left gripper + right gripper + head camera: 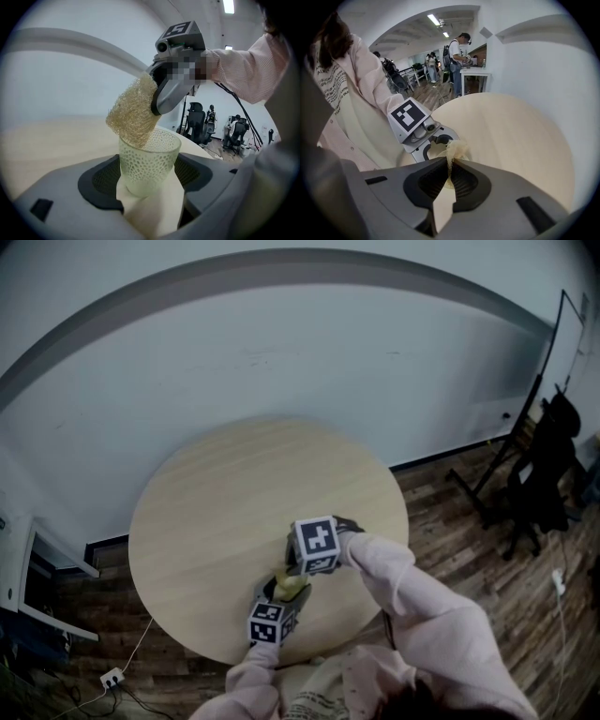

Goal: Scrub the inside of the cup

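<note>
Gripping a clear dimpled cup (pixel 150 157) by its lower wall, the left gripper (pixel 149 177) has both jaws pressed on it, mouth up, over the near part of the round wooden table (pixel 216 502). The right gripper (pixel 450 174) pinches a tan mesh sponge (pixel 133 115) between jaws almost touching and hangs it from above, the sponge's lower corner dipping into the cup's mouth at the rim (how deep, can't tell). Both grippers sit close together.
</note>
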Available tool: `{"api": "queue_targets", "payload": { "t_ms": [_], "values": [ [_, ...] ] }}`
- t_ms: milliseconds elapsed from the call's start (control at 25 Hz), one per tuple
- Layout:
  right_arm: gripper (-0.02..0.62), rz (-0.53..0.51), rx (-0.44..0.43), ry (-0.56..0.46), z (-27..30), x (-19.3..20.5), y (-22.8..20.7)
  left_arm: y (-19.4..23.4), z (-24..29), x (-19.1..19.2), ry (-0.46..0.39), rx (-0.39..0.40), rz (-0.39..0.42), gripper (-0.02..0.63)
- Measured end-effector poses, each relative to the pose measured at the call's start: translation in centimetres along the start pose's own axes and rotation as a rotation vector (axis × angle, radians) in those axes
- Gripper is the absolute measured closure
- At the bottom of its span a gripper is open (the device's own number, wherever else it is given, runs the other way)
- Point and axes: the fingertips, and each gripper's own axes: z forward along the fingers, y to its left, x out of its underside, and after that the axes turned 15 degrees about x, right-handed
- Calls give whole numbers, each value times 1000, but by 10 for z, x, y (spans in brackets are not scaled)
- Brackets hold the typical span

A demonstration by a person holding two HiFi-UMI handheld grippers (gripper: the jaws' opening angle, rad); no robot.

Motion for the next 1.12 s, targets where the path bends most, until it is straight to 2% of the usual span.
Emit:
{"api": "queue_targets", "payload": {
  "t_ms": [240, 600, 720, 960, 1120],
  "values": [
    [568, -157, 12, 10, -6, -4, 9, -1, 1, 0, 6, -3, 4, 249],
    [568, -280, 8, 75, -3, 12, 15, -2, 0, 1, 6, -11, 0, 249],
    [568, -328, 4, 126, 2, 24, 16, -3, 1, 0, 0, -8, 0, 250],
    [568, -329, 12, 133, 7, 25, 12, -2, 4, 0, 1, -11, 4, 249],
    [568, -278, 7, 138, 9, 24, 12, -4, 4, 2, 11, -11, -4, 250]
  ]
}}
